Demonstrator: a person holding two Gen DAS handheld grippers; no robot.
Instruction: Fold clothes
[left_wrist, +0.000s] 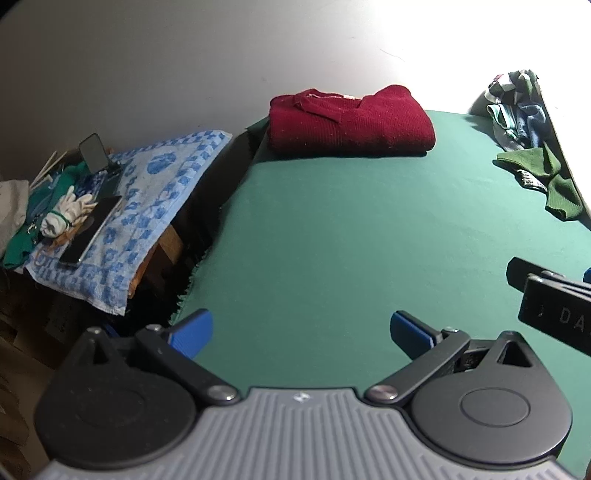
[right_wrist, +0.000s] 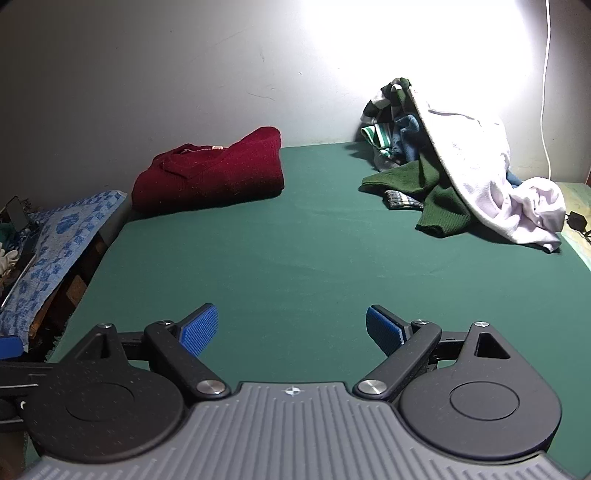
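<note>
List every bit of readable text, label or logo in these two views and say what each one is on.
"DA": raised letters, cut off by the frame edge, on the black body of the right tool seen from the left wrist view.
Neck label of the folded red sweater: a pale strip, too small to read.
Small round emblem on the grey housing of each tool: a symbol, no letters.
Blue patterned towel: no legible words.

Before you on the desk (right_wrist: 295, 251), the folded sweater (right_wrist: 210, 177) lies far left by the wall; the clothes heap (right_wrist: 461, 177) sits far right.
</note>
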